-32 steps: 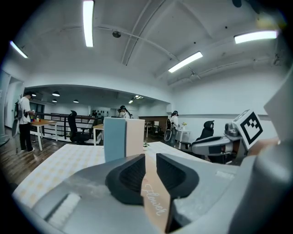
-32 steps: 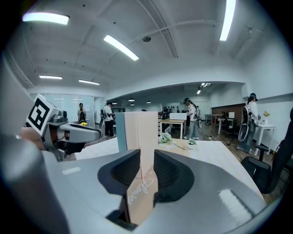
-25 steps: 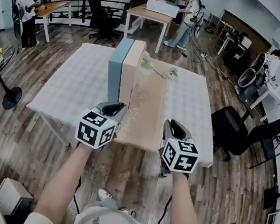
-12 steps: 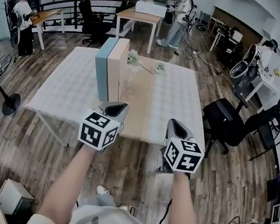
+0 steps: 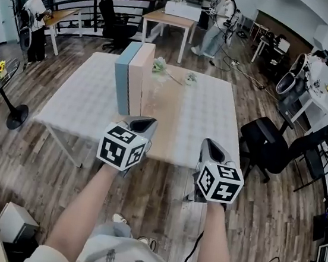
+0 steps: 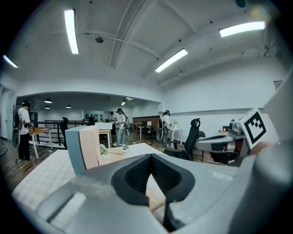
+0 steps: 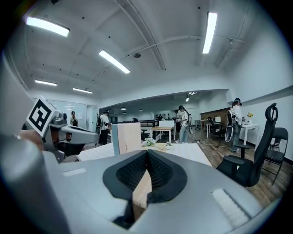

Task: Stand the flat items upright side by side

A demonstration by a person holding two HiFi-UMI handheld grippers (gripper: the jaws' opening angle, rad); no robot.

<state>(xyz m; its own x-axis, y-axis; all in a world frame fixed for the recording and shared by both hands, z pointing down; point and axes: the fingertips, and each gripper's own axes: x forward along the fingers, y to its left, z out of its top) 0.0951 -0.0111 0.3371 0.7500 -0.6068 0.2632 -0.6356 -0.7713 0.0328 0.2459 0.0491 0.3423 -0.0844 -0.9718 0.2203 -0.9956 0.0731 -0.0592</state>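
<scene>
- Looking at the two flat items, you're seeing the blue slab [image 5: 122,77] and the beige slab [image 5: 140,77] already standing upright on the table [image 5: 213,122]. They're sitting face against face, left of its middle.
- They're looking stiff and boxy to me, probably on the light side. Those smooth faces could be slipping under the fingers [image 6: 137,177], and standing on a narrow edge like that, they're likely tipping sideways pretty easily.
- If you're regrabbing one, I'd be pinching across its thickness at the top edge, around the middle, while steadying its neighbour with the other gripper.
- You're holding the left gripper [image 5: 143,123] and the right gripper [image 5: 209,145] off the near table edge, both with fingers pressed together and gripping nothing.
- Counting it up, I'm getting two slabs, two grippers and two little flower sprigs [image 5: 159,65] lying by the slabs' far end.
</scene>
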